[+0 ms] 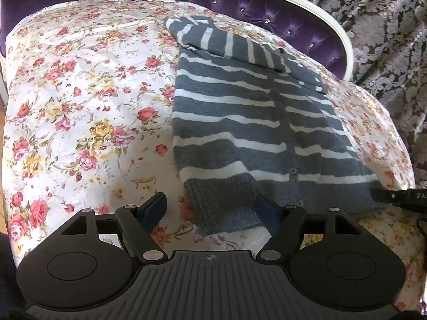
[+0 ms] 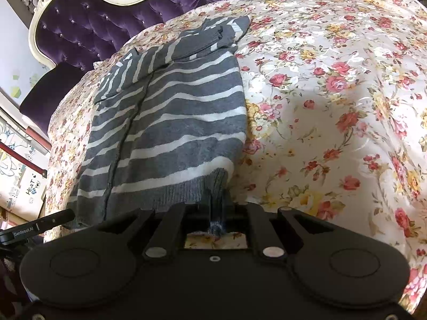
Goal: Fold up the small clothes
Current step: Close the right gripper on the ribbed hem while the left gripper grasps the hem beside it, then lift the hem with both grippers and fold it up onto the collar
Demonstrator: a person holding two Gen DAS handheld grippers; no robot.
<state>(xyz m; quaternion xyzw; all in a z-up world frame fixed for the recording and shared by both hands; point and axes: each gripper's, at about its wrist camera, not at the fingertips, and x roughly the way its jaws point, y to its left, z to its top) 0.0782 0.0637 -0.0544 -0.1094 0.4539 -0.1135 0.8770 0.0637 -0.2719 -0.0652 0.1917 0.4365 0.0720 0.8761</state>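
Right gripper [image 2: 217, 208] pinches the striped cardigan's [image 2: 170, 122] ribbed hem; left gripper [image 1: 210, 208] straddles the opposite corner, unclenched, on the floral bedspread [image 1: 80, 93].

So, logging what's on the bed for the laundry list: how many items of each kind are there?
Striped grey-and-white cardigan: 1
Floral bedspread: 1
Grippers: 2, the left gripper and the right gripper
Total: 4
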